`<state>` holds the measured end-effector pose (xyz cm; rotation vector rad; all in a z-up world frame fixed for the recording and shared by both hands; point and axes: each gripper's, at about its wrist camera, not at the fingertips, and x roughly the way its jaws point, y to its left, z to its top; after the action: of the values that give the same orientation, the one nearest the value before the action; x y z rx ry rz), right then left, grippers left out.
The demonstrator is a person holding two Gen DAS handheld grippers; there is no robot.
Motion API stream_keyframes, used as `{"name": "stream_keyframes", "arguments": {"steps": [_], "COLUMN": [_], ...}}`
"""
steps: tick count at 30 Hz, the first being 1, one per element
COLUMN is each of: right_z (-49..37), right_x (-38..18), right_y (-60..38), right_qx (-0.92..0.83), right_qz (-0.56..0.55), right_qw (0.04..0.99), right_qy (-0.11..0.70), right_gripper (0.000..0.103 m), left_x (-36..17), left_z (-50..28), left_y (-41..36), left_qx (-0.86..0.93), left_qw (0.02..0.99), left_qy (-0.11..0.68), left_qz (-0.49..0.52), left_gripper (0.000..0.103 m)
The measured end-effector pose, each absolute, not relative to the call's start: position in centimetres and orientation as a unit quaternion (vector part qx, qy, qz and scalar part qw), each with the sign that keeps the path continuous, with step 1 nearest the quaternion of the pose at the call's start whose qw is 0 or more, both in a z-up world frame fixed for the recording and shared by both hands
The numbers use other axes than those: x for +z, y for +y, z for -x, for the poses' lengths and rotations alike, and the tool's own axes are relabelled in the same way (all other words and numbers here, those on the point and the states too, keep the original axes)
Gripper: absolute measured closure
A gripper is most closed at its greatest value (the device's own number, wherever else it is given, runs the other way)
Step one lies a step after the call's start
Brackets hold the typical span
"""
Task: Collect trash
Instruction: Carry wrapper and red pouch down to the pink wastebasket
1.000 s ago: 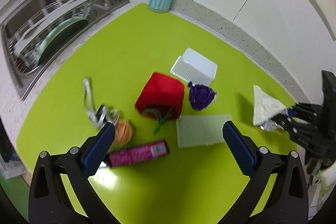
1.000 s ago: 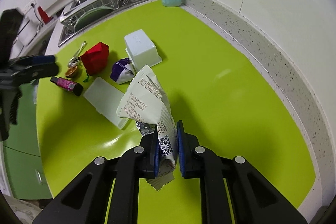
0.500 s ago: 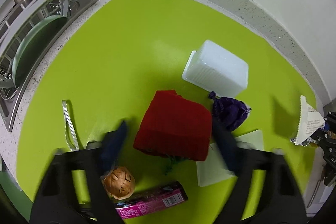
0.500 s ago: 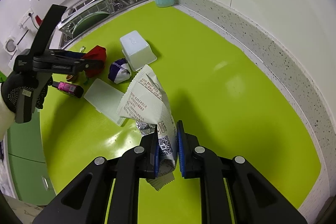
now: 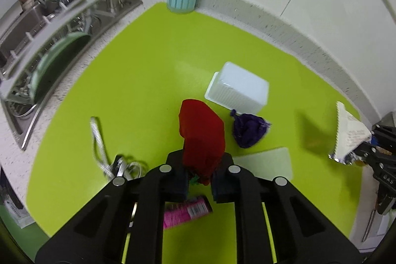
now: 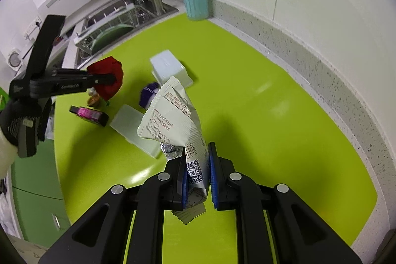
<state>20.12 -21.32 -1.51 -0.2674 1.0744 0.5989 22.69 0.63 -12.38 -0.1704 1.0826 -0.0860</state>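
My left tool (image 5: 200, 180) pinching crumpled red cloth pouch (image 5: 201, 132), lifted upright; right tool (image 6: 197, 171) clamps white printed sachet (image 6: 173, 115) nearer worktop's right edge.

right gripper (image 6: 197, 171) | jaws clamp white wrapper (image 6: 173, 115) | above green mat (image 6: 272, 140)

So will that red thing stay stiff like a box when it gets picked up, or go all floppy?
Probably floppy. The red cloth bag looks soft and crumpled, and it bunches narrow where the left gripper pinches it. It likely weighs little, since it hangs from a small pinch. It shouldn't roll away; soft cloth tends to slump.
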Motion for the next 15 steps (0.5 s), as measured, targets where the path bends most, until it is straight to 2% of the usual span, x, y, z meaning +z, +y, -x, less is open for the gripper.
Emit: {"name": "stream_keyframes", "arguments": {"steps": [8,15], "right_z": [-15.5,-9.5], "right_x": [2.9,4.7], "right_y": [-17.1,-10.2], "right_qx": [0.330,0.408], "right_qz": [0.136,0.152], "right_qw": [0.816,0.792], "right_qy": [0.456,0.428], "right_gripper": [0.089,0.089], "left_x": [-6.5,-3.5], "left_z": [-14.4,-4.9], "left_y": [2.2,6.0], "left_qx": [-0.018,0.027], "left_qw": [0.881,0.894], "left_qy": [0.467,0.435], "left_qz": [0.080,0.108], "left_gripper": [0.091,0.091]}}
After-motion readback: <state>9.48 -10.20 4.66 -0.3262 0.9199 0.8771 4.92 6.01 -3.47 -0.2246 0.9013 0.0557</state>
